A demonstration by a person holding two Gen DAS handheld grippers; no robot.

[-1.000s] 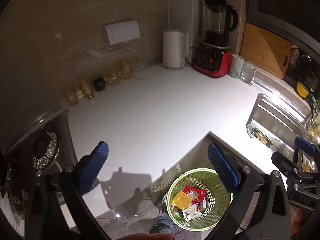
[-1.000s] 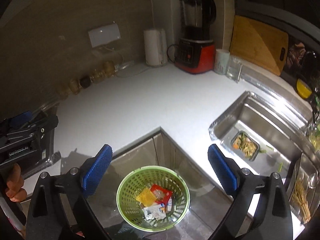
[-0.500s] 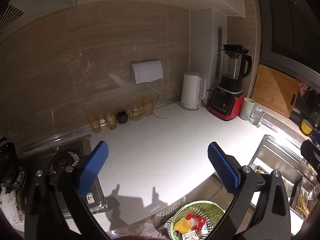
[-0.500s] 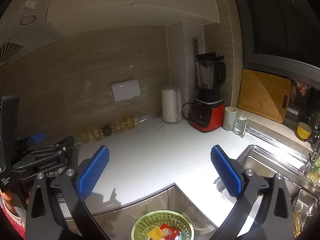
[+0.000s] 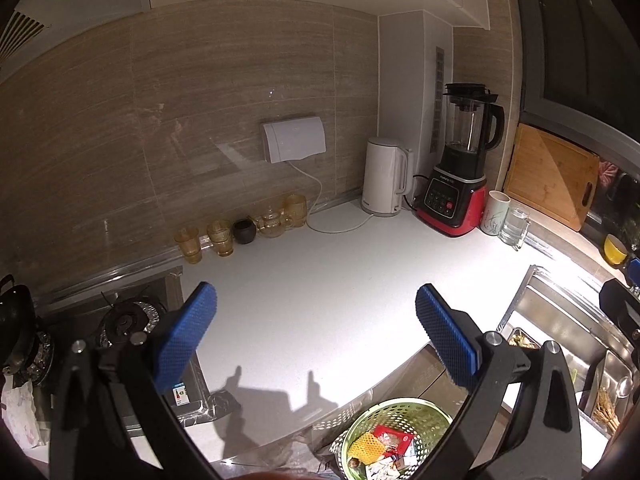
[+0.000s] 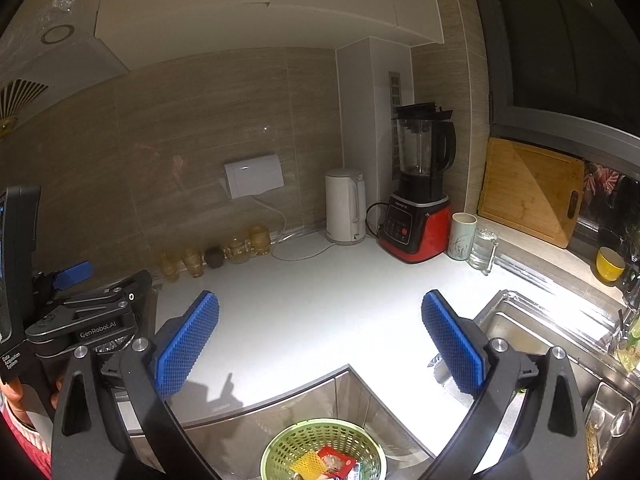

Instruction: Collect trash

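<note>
Fingers of the left gripper [image 5: 316, 332] stand wide apart, with nothing between the 2 blue pads [image 5: 186, 340], and they touch nothing; they hang above the white countertop [image 5: 320, 280], where their 2 shadows fall near the front edge. The right gripper [image 6: 320, 336] is spread just as wide and also holds nothing, its blue pads [image 6: 452, 344] in the air over the same countertop, near the inner corner of the cabinet front. The green basket [image 5: 424, 416] stands low on the floor below the counter edge, in the bottom of both views, and it holds the trash [image 5: 380, 446]: a yellow netted piece, a red packet and some white wrappers lie inside it. In the right wrist view the basket [image 6: 296, 444] is under the gap between the 2 fingers, cut by the bottom edge, and the left gripper shows at the far left, a hand partly seen under it. Along the back wall stand a row of amber glasses [image 5: 220, 236], a small dark cup, a white kettle [image 5: 384, 178] and a black and red blender [image 5: 460, 172] just beside it. A white mug [image 5: 494, 212] and a clear glass are near the blender, and a wooden cutting board [image 5: 552, 176] leans against the wall behind them. The steel sink [image 6: 532, 332] is at the right, and the stove burner [image 5: 124, 320] at the left.
</note>
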